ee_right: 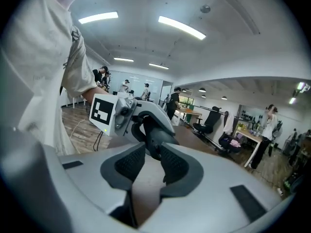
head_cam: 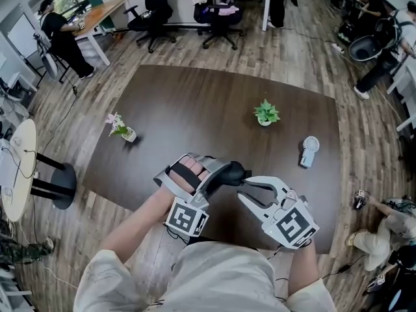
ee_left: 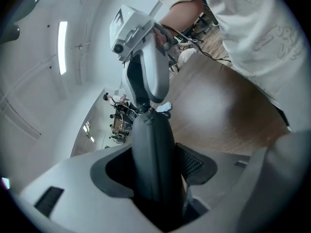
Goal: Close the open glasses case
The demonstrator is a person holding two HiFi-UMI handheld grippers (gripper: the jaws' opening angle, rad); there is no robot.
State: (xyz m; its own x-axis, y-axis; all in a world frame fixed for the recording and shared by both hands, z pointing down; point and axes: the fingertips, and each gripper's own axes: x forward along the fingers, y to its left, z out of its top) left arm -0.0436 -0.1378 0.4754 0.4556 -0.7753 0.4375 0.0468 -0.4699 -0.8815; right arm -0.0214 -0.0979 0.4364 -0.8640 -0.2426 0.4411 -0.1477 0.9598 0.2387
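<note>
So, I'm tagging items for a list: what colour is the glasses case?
Dark grey, almost black. The glasses case shows best in the left gripper view.

Open tabletop between flower pot, plant

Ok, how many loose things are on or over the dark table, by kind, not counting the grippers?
potted plants: 2, a pink-flowered potted plant and a green leafy potted plant
white plastic handheld fan: 1
dark grey glasses case: 1
total: 4
</note>
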